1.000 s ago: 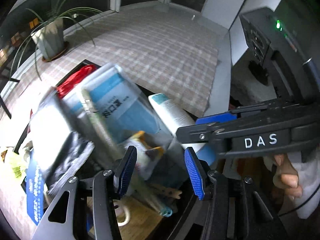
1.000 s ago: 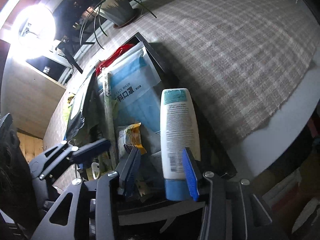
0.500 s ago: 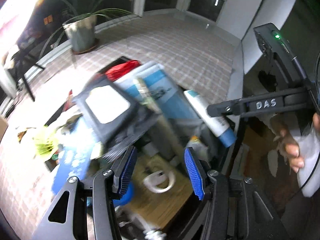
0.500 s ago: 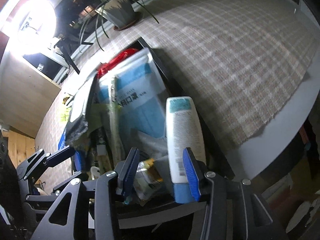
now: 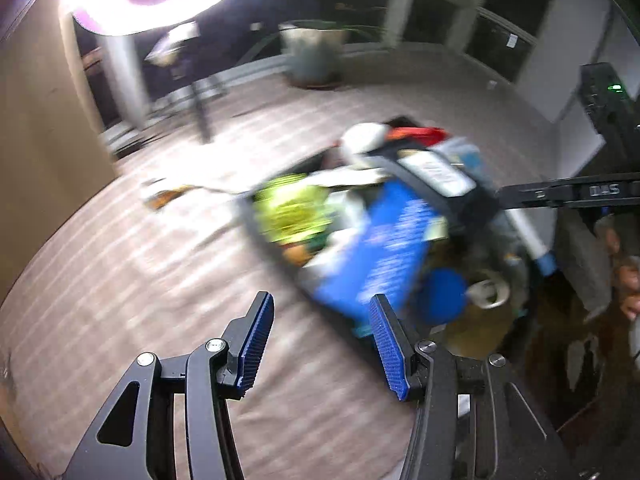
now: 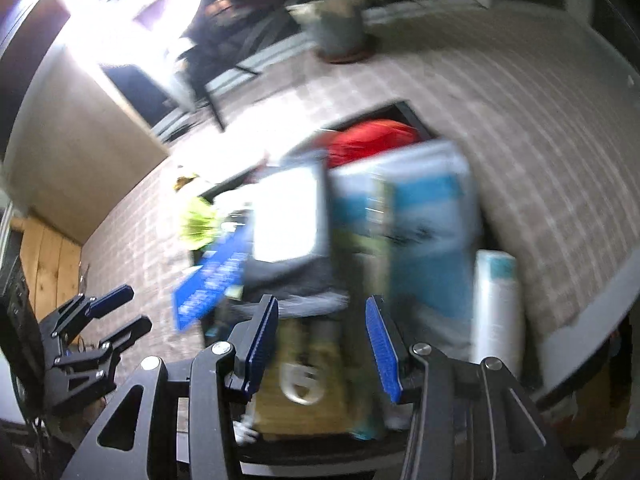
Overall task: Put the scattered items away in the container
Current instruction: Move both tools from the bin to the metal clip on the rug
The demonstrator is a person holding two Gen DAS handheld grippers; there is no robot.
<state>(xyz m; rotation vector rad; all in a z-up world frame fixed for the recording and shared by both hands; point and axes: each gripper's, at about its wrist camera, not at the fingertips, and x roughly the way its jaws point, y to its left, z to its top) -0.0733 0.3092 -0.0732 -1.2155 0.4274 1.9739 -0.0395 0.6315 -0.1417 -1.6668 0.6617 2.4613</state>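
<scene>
Left gripper (image 5: 322,338): blue-padded fingers spread wide, nothing between them. It hangs over bare checked tablecloth (image 5: 132,280), with the near corner of the container just beyond its right fingertip. Both views are motion-blurred, so fine detail is unreliable.

Right gripper (image 6: 322,346): fingers likewise spread wide and empty. It sits above the near end of the container (image 6: 414,118), over a wooden block carrying a white ring, possibly a tape roll (image 6: 298,380); contact cannot be judged.

Container contents, outward from the right gripper: a dark pouch with a white label (image 6: 290,216) lying on top of the pile, a blue printed pack (image 6: 210,280) leaning out over the left rim, a light-blue mask packet (image 6: 424,216) propped at a slant, a white bottle with blue cap (image 6: 496,312) along the right wall, a red bag (image 6: 370,140) at the far end, and a yellow-green wrapper (image 6: 198,220) at the left edge. The items are stacked and tilted because the box is overfull; flat packs rest on whatever lies beneath.

Outside the container: a small yellowish scrap (image 5: 164,196) on the cloth, well apart from the left gripper. A potted plant (image 6: 340,28) stands at the far table edge.

Judgement: the task is nearly done. The scrap looks like the likely remaining pick, and the overhanging blue pack could slide out.
</scene>
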